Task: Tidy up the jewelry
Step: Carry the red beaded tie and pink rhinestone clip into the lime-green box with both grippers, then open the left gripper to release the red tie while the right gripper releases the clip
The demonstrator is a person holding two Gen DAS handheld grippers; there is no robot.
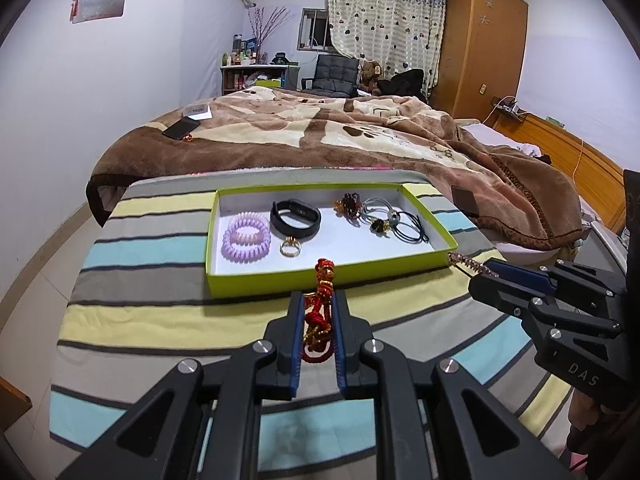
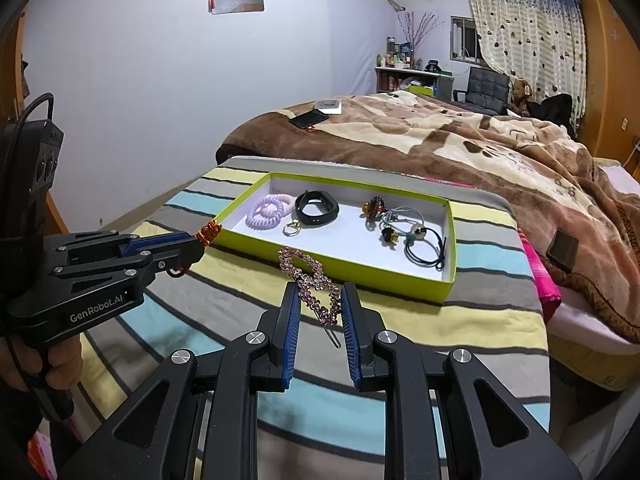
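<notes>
Your left gripper (image 1: 317, 312) is clamped on the red-and-gold knotted bracelet (image 1: 320, 312): it stands pinched between the two blue pads, its beaded top poking out past the fingertips and a red loop hanging back between the fingers. Your right gripper (image 2: 320, 300) holds the pink rhinestone hair clip (image 2: 310, 284) the same way, with the jewelled strip running forward and to the left beyond the tips and its thin metal pin trailing back between the fingers; the pads press on its sides.

Just ahead of both sets of fingertips lies the green tray (image 1: 320, 280) with a white floor, its near wall facing you. Inside it, on the far left from your left fingers, sit the lilac spiral hair ties (image 1: 246, 236), with the black fitness band (image 1: 295, 216) beside them and a small gold ring (image 1: 290, 248) nearer you. Toward the right end are a dark beaded ornament (image 1: 349, 204) and a tangle of elastic hair ties (image 1: 394, 220) with bead charms.

The tray rests on a striped cloth (image 1: 160, 312) in grey, yellow and blue. Beyond it spreads a brown patterned blanket (image 1: 340, 128), where a dark phone (image 1: 181, 128) lies far off to the left.
</notes>
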